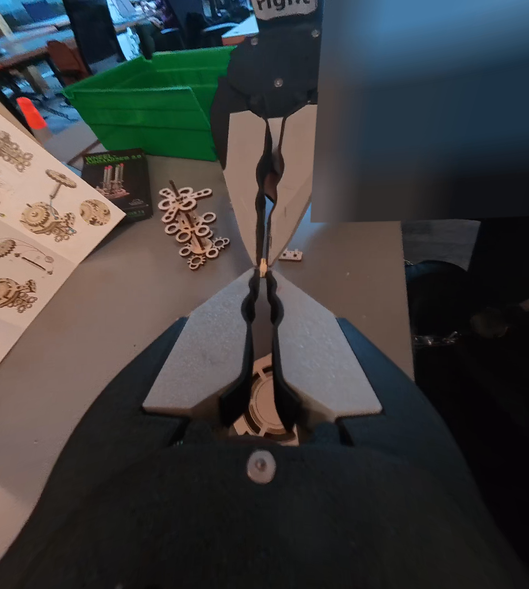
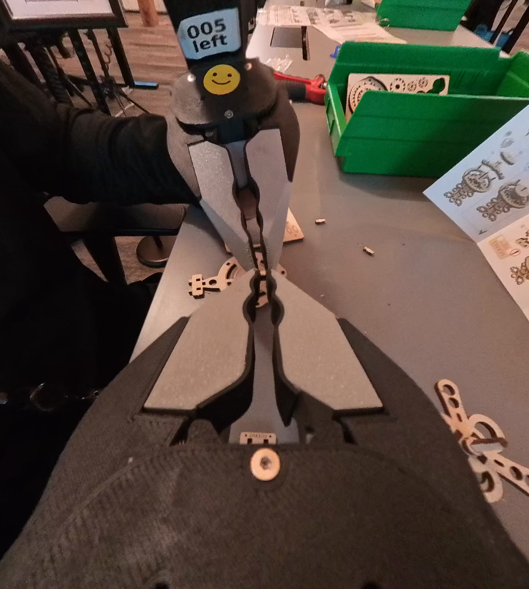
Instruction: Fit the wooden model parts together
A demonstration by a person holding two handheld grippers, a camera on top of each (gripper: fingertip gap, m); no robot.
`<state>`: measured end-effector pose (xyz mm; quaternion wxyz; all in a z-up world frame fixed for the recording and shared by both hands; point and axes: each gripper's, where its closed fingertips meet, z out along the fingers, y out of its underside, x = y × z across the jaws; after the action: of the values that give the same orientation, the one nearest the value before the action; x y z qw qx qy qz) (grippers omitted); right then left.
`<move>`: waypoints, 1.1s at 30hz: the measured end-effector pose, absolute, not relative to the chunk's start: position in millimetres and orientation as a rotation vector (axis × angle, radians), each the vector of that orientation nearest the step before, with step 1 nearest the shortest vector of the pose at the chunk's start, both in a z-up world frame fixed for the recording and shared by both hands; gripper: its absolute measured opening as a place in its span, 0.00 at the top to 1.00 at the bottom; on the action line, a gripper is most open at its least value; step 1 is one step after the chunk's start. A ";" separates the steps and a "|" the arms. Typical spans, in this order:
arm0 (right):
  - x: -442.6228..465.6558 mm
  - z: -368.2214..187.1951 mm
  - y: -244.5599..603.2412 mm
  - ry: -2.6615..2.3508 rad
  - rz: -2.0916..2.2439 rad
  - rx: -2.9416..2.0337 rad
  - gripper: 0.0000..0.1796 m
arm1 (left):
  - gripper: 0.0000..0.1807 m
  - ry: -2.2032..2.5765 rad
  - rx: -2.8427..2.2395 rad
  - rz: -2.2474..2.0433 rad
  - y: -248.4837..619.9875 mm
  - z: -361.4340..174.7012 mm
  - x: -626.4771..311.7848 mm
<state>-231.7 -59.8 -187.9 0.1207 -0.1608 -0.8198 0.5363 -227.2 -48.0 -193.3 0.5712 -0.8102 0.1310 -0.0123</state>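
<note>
While my left gripper (image 1: 262, 276) and right gripper (image 2: 261, 280) meet tip to tip, both clenched on a small wooden piece (image 1: 263, 264) above the table (image 1: 113, 318), fitting looks midway: one looped assembly (image 1: 189, 223) stands built; loose parts (image 2: 212, 282) remain.

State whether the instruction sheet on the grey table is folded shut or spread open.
Spread open. The instruction sheet lies flat on the table with its printed diagrams facing up, a crease across it; the right wrist view shows the same.
</note>
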 end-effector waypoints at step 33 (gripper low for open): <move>-229.5 -231.5 -70.8 -2.583 1.457 -0.529 1.00 | 0.96 0.238 -1.928 0.039 -76.1 -207.4 -263.1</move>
<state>-229.5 -70.8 -231.5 0.0646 -0.1752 -0.8557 0.4826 -263.1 -76.1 -207.4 0.5641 -0.8193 0.1010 0.0164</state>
